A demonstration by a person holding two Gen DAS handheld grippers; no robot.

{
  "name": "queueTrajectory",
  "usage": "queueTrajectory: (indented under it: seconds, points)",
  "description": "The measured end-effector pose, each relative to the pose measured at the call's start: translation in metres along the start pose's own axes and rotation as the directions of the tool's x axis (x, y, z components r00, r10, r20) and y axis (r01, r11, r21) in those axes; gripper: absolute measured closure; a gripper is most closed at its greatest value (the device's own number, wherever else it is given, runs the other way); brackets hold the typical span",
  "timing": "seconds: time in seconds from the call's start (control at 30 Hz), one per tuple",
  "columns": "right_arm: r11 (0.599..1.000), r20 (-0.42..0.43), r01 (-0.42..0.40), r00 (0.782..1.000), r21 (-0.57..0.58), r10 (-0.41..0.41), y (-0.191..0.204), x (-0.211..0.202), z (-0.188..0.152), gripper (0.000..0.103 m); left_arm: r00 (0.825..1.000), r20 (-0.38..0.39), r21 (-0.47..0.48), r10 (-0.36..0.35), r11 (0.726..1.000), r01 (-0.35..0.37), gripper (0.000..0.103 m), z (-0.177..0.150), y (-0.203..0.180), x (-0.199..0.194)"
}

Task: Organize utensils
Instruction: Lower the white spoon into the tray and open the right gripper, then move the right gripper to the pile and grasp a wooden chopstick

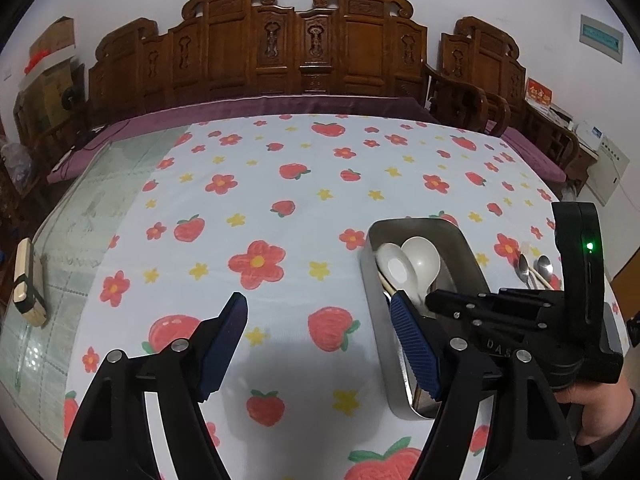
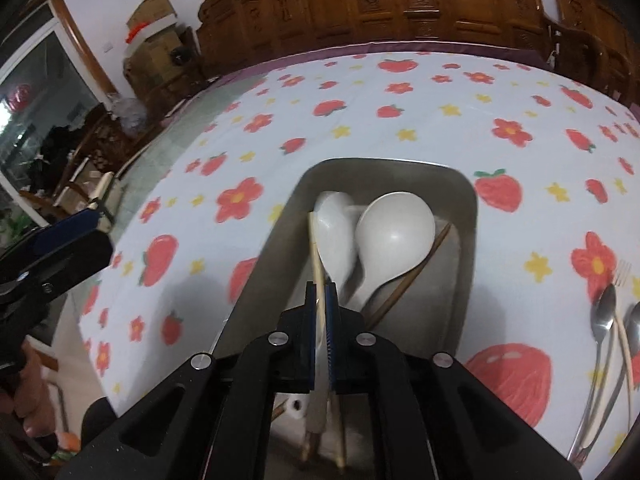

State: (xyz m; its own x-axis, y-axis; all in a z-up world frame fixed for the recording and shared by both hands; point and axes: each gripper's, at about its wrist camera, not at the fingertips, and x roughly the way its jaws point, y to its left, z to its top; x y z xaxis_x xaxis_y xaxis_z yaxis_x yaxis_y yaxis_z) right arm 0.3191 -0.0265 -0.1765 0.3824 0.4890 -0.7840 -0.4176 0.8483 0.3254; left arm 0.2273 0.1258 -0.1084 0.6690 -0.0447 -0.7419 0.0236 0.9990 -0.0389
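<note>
A metal tray (image 2: 384,165) sits on the strawberry-print cloth and holds two white spoons (image 2: 396,236) (image 2: 336,232) and a dark brown chopstick (image 2: 420,268). My right gripper (image 2: 321,292) hangs over the tray's near end, shut on a pale chopstick (image 2: 315,248) whose tip points into the tray beside the spoons. The left wrist view shows my left gripper (image 1: 318,300) open and empty over the cloth, just left of the tray (image 1: 416,224). Right of the tray lie metal spoons (image 2: 604,312), a fork (image 2: 622,272) and another pale chopstick (image 2: 624,332).
A carved wooden bench (image 1: 304,48) with a purple cushion (image 1: 120,132) runs behind the table. Bare glass tabletop (image 1: 92,200) shows left of the cloth, with a brush (image 1: 28,284) at its edge. A hand (image 1: 600,412) holds the right gripper's handle.
</note>
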Motion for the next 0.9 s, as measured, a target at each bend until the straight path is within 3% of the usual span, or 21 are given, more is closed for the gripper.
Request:
queueTrajectory:
  seconds: [0.3,0.7,0.8,0.87,0.9]
  points:
    - [0.997,0.089,0.014,0.996,-0.070,-0.007,-0.004,-0.048,-0.006,0.096,1.000,0.015,0.015,-0.021,1.000,0.021,0.032,-0.001,-0.019,-0.007]
    - [0.979,0.191,0.114,0.978,-0.170,-0.081,-0.040,-0.143,-0.042,0.095,0.995,0.053,0.056,-0.079,0.996,0.076,0.032,0.001,-0.072,-0.020]
    - [0.975,0.203,0.141,0.974,-0.170,-0.105,-0.055,-0.163,-0.054,0.082,0.994,0.051,0.063,-0.098,0.994,0.094,0.032,0.000,-0.087,-0.021]
    - [0.972,0.220,0.168,0.967,-0.163,-0.130,-0.067,-0.177,-0.060,0.082,0.993,0.046,0.073,-0.112,0.991,0.108,0.030,-0.002,-0.097,-0.021]
    - [0.972,0.225,0.177,0.964,-0.156,-0.139,-0.075,-0.185,-0.063,0.082,0.992,0.047,0.079,-0.119,0.990,0.115,0.023,-0.004,-0.103,-0.021]
